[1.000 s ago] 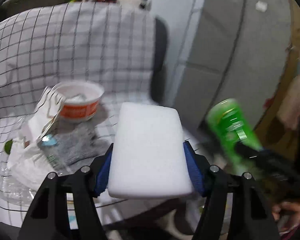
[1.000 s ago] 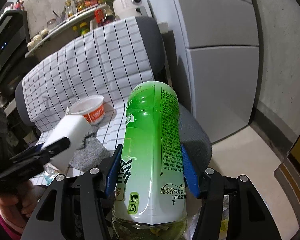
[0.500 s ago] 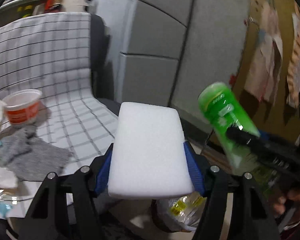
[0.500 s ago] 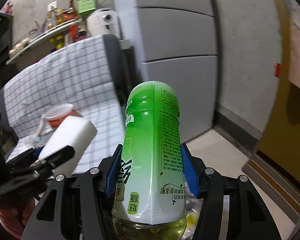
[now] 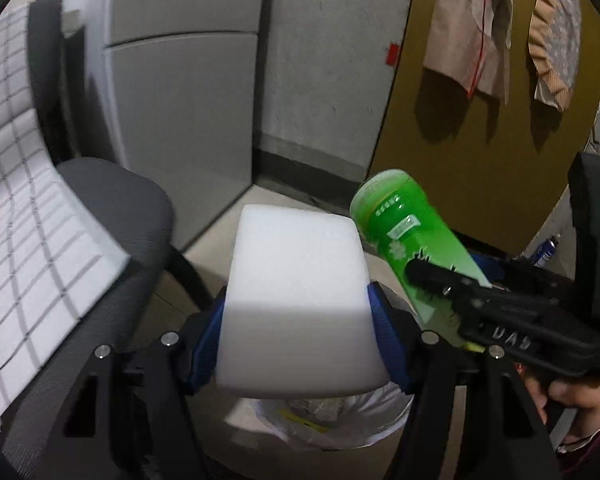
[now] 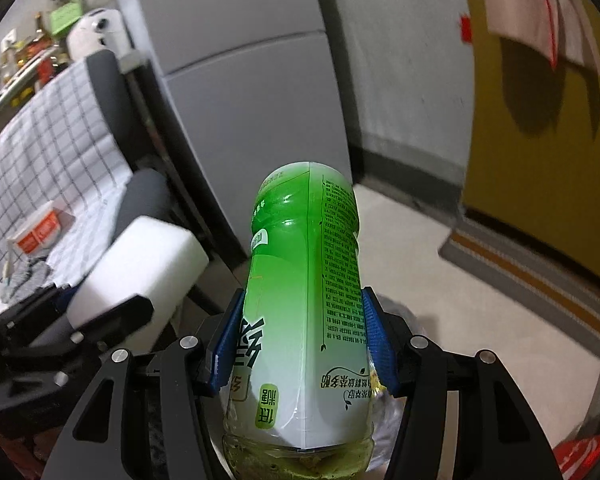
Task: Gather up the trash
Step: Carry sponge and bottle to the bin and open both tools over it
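White foam block (image 5: pixel 300 300) is pinched between the blue pads of the left claw (image 5: pixel 296 332); the green bottle (image 6: pixel 304 320) is pinched the same way in the right claw (image 6: pixel 300 344), cap end toward the handle, base pointing away. Both loads hang over the lined bin (image 5: pixel 332 420) on the floor, beside the chair (image 5: pixel 112 216). In the left view the bin's white liner shows directly under the foam; in the right view only a blurred clear edge shows behind the bottle, probably the same liner.

Step in hand: release into the bin.

1. Centre each load over the bin mouth before letting go. The bottle sits off to the right of the foam and may be nearer the rim.
2. Tilt the bottle down so that it slides in lengthwise. Liquid remains inside, so it will drop heavily.
3. Release the foam low. It is light and may bounce or catch on the pads.
4. Keep the two claws apart; they are close.
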